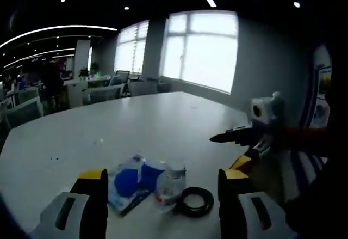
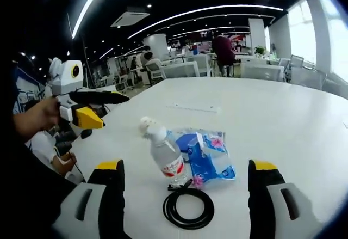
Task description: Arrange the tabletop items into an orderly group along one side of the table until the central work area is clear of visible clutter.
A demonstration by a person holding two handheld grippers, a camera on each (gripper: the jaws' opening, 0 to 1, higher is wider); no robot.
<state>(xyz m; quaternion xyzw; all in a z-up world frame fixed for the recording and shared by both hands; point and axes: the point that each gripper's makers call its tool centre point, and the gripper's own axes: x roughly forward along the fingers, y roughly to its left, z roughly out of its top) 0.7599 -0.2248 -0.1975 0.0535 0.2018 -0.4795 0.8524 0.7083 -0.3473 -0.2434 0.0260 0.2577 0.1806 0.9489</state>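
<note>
Left gripper view
- Left claw (image 1: 161, 195): we see its jaws spread wide, holding nothing, low over the near edge of the white desk (image 1: 109, 130).
- Items: between the jaws lie a blue packet (image 1: 129, 184), a clear plastic bottle (image 1: 171, 180) on its side, and a black cable coil (image 1: 196, 201), all close together.
- Right claw (image 1: 239, 149): it hangs at the right, above the desk, jaws parted and empty.

Right gripper view
- Right claw (image 2: 185, 187): we see wide-set jaws, nothing held.
- Items: the bottle (image 2: 163, 154) touches the blue packet (image 2: 209, 157); the coil (image 2: 188, 207) lies nearer.
- Left claw (image 2: 106, 111): at the left, gripped by a hand (image 2: 35, 116), open and empty.
</note>
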